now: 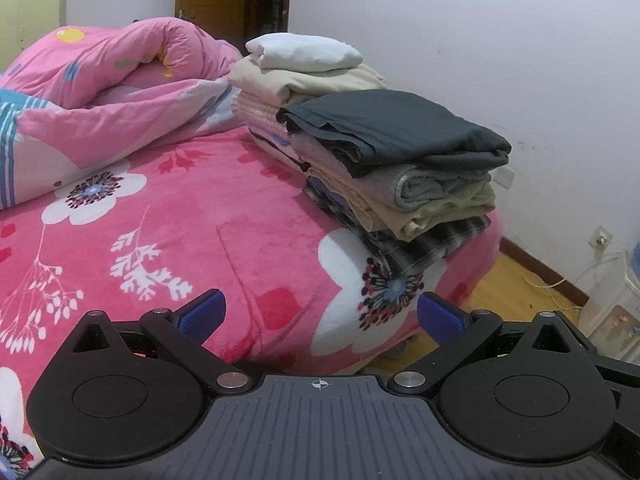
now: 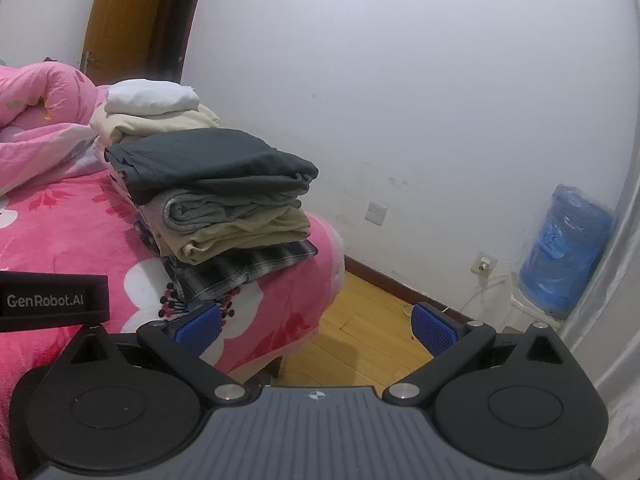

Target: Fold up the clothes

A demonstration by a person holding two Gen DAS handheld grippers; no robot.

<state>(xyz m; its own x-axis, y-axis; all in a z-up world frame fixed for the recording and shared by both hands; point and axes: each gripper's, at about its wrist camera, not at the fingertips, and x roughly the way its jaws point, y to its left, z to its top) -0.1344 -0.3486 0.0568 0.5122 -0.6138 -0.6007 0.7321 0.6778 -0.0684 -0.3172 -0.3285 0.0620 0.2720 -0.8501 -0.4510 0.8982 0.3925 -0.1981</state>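
Both your left gripper (image 1: 319, 314) and right gripper (image 2: 316, 326) stand wide open and hold nothing; the stack of folded clothes (image 1: 394, 168), topped by a dark grey garment, sits at the bed's far corner by the wall, a second pile crowned by a white folded cloth (image 1: 304, 53) behind it. I judge a piece just stacked; you must next find an unfolded garment, none being visible. Only the left view shows the bare middle of the pink floral bedspread (image 1: 192, 216); only the right shows the blue water bottle (image 2: 568, 248).
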